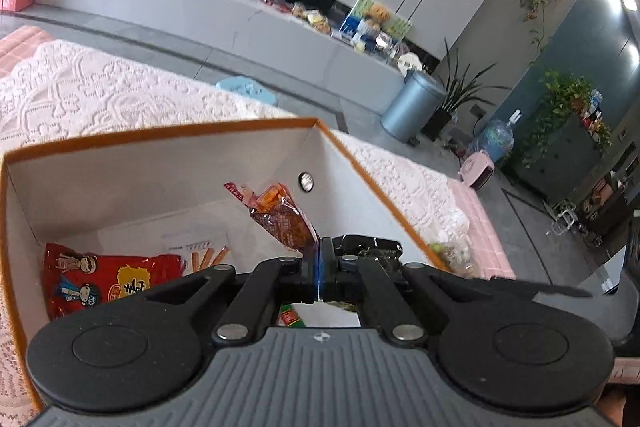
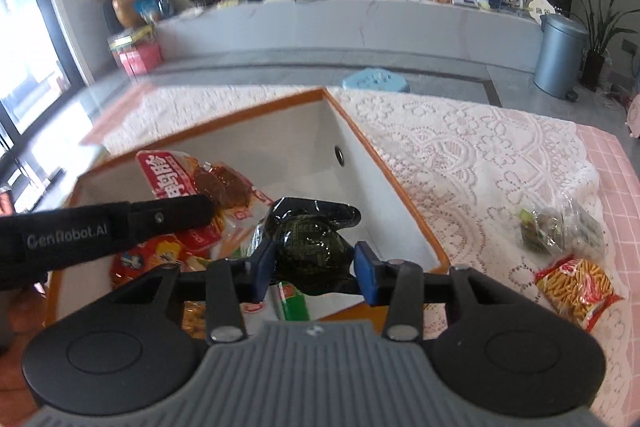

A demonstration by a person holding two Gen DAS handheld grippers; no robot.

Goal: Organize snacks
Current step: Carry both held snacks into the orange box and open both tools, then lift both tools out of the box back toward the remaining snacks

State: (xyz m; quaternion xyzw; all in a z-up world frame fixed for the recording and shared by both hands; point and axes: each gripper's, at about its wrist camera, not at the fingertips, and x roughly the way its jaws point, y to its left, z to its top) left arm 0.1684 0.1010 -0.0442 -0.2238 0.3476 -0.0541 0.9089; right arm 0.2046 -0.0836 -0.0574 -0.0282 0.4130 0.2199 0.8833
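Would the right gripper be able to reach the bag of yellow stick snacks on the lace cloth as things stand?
Probably yes: the right gripper is open with nothing clamped, and the stick snack bag lies in the open on the lace tablecloth, outside the box.

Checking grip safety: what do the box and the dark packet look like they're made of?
The box looks like stiff cardboard: matte white walls, an orange cut rim, folded corners. The dark packet looks like thin glossy plastic film, crinkled, with sharp highlights; its contents are unclear.
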